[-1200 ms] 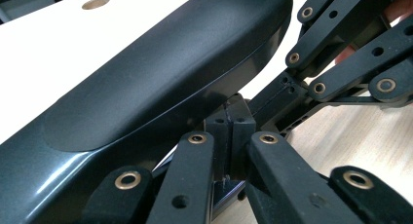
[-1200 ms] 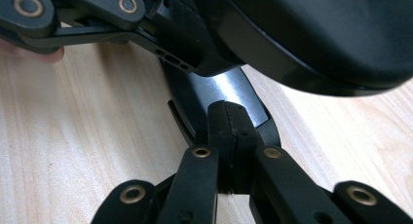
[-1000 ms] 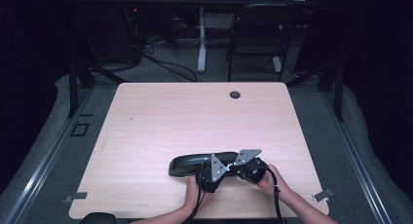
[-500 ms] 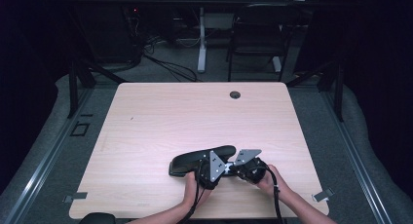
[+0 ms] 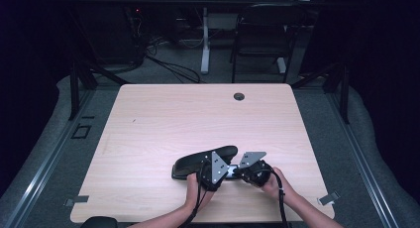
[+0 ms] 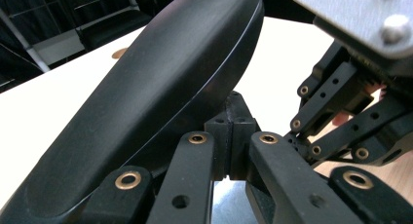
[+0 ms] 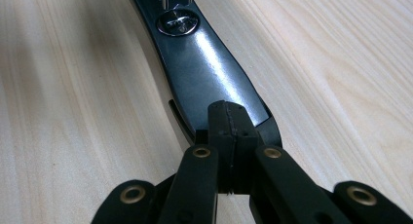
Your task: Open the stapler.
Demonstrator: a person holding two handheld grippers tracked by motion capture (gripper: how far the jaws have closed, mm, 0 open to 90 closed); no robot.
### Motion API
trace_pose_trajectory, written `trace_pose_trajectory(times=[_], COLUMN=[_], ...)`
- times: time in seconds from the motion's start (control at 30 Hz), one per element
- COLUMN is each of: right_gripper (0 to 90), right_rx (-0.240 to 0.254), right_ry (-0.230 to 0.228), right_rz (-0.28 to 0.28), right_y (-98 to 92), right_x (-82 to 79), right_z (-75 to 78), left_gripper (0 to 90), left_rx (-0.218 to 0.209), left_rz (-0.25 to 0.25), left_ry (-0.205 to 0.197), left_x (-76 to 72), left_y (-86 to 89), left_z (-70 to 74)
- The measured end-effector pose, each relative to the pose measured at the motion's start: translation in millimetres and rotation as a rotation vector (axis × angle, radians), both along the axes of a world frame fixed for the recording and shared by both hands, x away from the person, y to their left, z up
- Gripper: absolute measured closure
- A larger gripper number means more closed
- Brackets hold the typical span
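Note:
A black stapler (image 5: 200,161) lies near the table's front edge, its curved top arm (image 6: 160,87) tilted up at the right end. My left gripper (image 5: 227,169) is shut, with its closed pads (image 6: 233,131) tucked under the raised end of that arm. My right gripper (image 5: 238,172) is also shut. Its joined pads (image 7: 229,126) rest on the end of the glossy flat base (image 7: 204,73), which lies on the wood and carries a round metal anvil (image 7: 178,22). The right gripper's linkage (image 6: 336,117) shows close beside the left one. A hand holds each gripper.
The light wood table (image 5: 163,119) has a round cable hole (image 5: 239,96) at its far edge. Behind it stand a dark chair (image 5: 262,34) and a white desk leg (image 5: 204,44). Tape marks (image 5: 329,198) sit at the front corners.
My left gripper has risen a little, and the right end of the stapler's top arm has tilted up with it. The right gripper and the base have stayed in place.

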State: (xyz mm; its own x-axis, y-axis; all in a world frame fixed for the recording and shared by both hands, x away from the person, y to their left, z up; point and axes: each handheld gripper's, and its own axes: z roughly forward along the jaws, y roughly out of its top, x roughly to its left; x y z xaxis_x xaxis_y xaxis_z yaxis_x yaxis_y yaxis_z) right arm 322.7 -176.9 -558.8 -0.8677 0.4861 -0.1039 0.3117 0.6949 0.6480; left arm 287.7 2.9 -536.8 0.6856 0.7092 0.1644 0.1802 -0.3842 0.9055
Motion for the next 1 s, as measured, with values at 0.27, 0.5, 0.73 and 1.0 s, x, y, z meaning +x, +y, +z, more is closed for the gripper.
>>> trace_pose_trajectory(times=[0.27, 0.5, 0.73, 1.0], right_gripper=[90.0, 90.0, 90.0, 90.0], right_rx=[0.003, 0.012, -0.001, 0.0], right_ry=[0.007, 0.012, 0.015, 0.019], right_rz=[0.002, -0.003, 0.001, 0.0], right_y=[-0.1, 0.1, -0.7, -0.8], right_x=[0.3, 0.1, 0.8, 0.9], right_z=[0.3, -0.2, 0.9, 1.0], left_gripper=[90.0, 90.0, 90.0, 90.0], left_rx=[-0.035, -0.08, -0.129, -0.158], left_rz=[0.013, 0.026, 0.041, 0.058], left_ry=[0.002, 0.014, 0.038, 0.035], left_x=[-0.5, -0.7, -0.9, -1.6], left_y=[6.5, 14.5, 22.4, 34.0], left_z=[9.7, 20.2, 28.6, 38.5])
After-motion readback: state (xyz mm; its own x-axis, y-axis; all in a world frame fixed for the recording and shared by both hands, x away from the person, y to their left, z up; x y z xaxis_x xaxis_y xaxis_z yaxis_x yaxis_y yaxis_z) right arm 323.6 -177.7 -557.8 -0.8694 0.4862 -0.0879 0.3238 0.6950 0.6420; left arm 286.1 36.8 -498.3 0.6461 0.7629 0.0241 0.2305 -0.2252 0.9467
